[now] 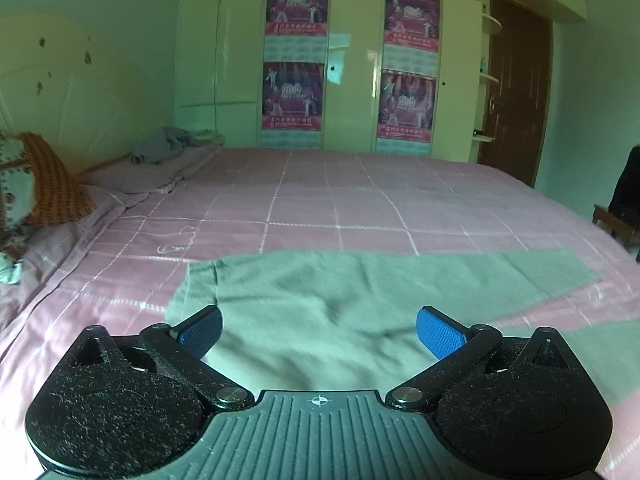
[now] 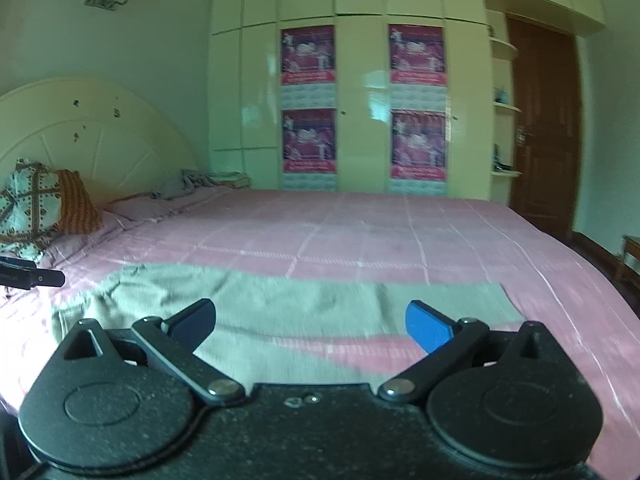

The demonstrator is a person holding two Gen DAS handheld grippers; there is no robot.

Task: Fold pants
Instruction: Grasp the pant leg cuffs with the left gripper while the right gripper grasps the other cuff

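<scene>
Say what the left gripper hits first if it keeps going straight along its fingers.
Most likely the grey-green pants spread on the pink bedspread. The left gripper is open, tilted down over them, nothing between. Depth is hard to judge through the fisheye.

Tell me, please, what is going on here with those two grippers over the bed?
A person is holding a gripper in each hand above grey-green pants laid flat on a bed with a pink checked bedspread. The left gripper and the right gripper are both open and hold nothing. No fold shows yet: the legs lie spread apart.
</scene>
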